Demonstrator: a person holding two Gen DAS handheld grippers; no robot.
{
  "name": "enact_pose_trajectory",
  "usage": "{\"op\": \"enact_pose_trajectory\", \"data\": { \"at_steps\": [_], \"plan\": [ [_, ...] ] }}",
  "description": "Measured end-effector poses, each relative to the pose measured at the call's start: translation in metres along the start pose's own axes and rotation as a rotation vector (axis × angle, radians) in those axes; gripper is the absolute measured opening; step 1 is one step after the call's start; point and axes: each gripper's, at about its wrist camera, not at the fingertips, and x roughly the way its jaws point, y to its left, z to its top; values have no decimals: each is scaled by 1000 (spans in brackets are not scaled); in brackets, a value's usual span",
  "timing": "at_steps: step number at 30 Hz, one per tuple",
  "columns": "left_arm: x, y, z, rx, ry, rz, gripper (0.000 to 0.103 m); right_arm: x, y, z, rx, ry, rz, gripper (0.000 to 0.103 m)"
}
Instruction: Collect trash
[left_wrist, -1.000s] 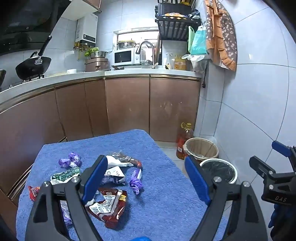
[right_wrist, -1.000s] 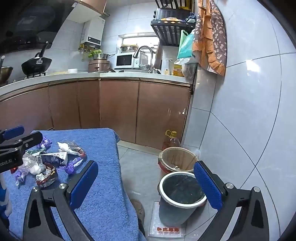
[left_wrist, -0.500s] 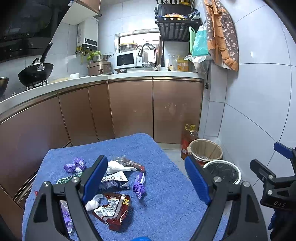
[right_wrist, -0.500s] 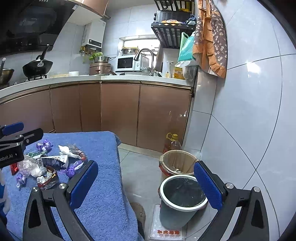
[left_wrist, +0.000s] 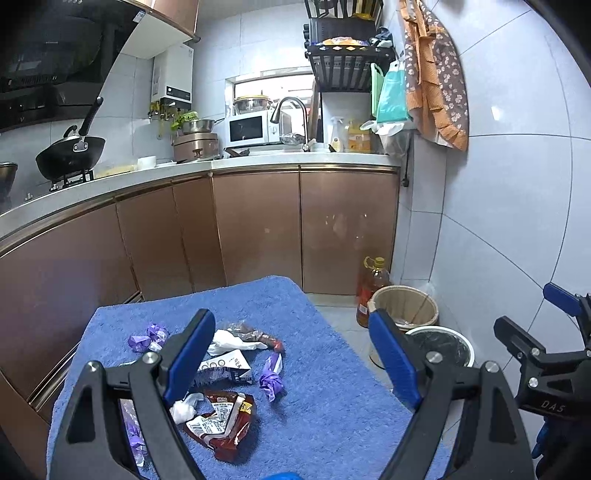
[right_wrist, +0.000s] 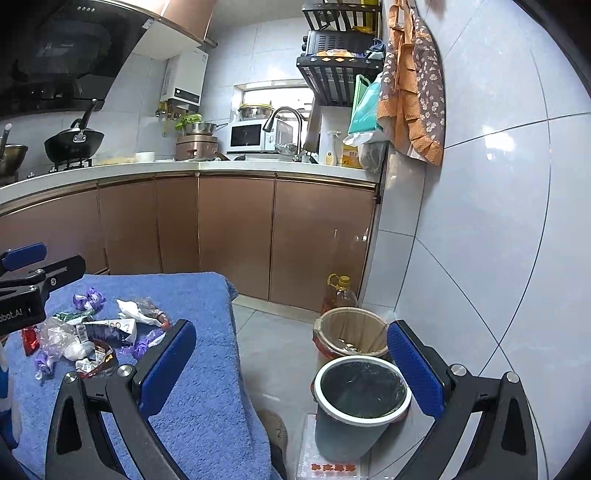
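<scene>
Several wrappers lie on a blue towel-covered table (left_wrist: 325, 406): a red snack bag (left_wrist: 225, 417), a white carton (left_wrist: 225, 369), purple wrappers (left_wrist: 271, 373), a white tissue (left_wrist: 231, 339). They also show in the right wrist view (right_wrist: 107, 332). My left gripper (left_wrist: 291, 358) is open and empty above the table, the pile by its left finger. My right gripper (right_wrist: 291, 365) is open and empty, off the table's right edge, above the floor. A grey bin with a white rim and black liner (right_wrist: 360, 398) stands below its right finger.
A tan wicker-like bin (right_wrist: 349, 332) and an oil bottle (right_wrist: 338, 291) stand behind the grey bin by the tiled wall. Copper-coloured cabinets (right_wrist: 236, 232) run behind the table under a counter with a wok, microwave and sink. A cloth hangs on the right wall.
Both views have tilted up slightly, so the table, trash and bins sit lower in frame. Both grippers stay open; nothing was picked up.
</scene>
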Motion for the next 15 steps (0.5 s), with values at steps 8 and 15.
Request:
{"op": "enact_pose_trajectory", "data": {
  "at_steps": [8, 15],
  "plan": [
    [-1, -5, 2, 12, -13, -24, 85, -1, -3, 5, 3, -9, -23, 103],
    [0, -10, 0, 41, -20, -28, 85, 0, -3, 6, 2, -7, -27, 103]
  ]
}}
